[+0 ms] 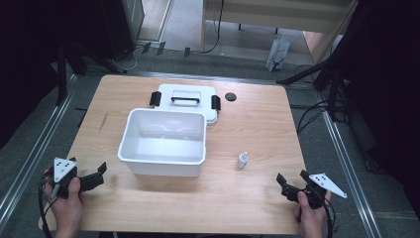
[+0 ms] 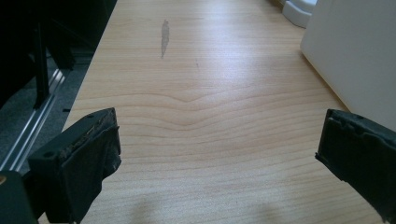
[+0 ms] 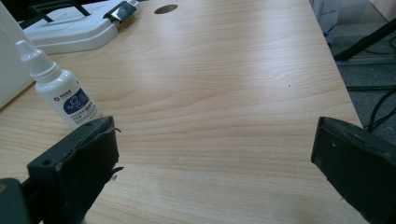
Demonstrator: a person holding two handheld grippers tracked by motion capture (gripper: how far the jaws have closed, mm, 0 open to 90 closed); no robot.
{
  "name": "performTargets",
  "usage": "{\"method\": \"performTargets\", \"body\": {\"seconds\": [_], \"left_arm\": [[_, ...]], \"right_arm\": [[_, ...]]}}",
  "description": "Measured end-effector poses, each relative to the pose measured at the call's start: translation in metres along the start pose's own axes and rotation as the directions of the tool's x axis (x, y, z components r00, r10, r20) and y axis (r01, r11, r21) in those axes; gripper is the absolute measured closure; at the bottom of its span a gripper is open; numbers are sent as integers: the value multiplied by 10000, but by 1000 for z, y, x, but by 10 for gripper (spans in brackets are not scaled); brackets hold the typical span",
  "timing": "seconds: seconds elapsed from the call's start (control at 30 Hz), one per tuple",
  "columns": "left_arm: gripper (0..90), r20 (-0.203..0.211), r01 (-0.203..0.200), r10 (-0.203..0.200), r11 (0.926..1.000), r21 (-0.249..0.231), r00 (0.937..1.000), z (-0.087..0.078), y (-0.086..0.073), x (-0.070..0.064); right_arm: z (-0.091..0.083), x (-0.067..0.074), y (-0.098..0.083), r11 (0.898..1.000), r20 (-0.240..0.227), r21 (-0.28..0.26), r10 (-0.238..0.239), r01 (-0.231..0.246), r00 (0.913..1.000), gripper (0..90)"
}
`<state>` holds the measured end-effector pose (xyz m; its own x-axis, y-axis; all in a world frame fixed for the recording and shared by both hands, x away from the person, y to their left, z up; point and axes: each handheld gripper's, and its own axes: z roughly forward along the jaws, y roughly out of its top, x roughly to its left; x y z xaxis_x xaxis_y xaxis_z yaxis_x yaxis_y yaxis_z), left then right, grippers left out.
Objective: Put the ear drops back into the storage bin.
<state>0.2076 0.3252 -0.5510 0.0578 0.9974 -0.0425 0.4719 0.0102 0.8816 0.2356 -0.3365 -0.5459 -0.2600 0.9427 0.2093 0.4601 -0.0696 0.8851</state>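
Observation:
An open white plastic bin (image 1: 163,144) stands mid-table, its wall at the right edge of the left gripper view (image 2: 355,56). Its lid (image 1: 185,99) with black handle and clasps lies flat behind it. A small white dropper bottle (image 1: 242,159) stands upright to the right of the bin; in the right gripper view the bottle (image 3: 63,93) sits just beyond the left jaw. My left gripper (image 1: 101,173) (image 2: 217,144) is open over bare wood at the front left. My right gripper (image 1: 282,184) (image 3: 212,144) is open at the front right, with nothing between its jaws.
A small black disc (image 1: 230,96) (image 3: 166,9) lies on the wooden table (image 1: 257,129) right of the lid (image 3: 70,28). Dark stands, cables and a metal rail surround the table on the floor. A grey smear (image 2: 164,37) marks the wood at left.

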Motion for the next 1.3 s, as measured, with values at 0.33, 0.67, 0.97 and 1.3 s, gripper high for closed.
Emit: {"method": "performTargets", "body": {"seconds": [0.33,0.67,0.97,1.3], "left_arm": [[0,62,58,-58,10000,26,10000,0,0,1],[0,100,38,-38,10000,2,9999,0,0,1],[0,89,78,-78,10000,12,9999,0,0,1],[0,153,174,-175,9998,38,9997,0,0,2]], "right_arm": [[1,-1,1,9998,-3,116,143,-143,9999,9],[2,-1,5,9969,-193,765,-172,186,9997,59],[0,9,37,9269,-901,2864,-2260,2426,9699,125],[19,16,74,7924,-1654,4588,-3682,4019,9149,131]]}}
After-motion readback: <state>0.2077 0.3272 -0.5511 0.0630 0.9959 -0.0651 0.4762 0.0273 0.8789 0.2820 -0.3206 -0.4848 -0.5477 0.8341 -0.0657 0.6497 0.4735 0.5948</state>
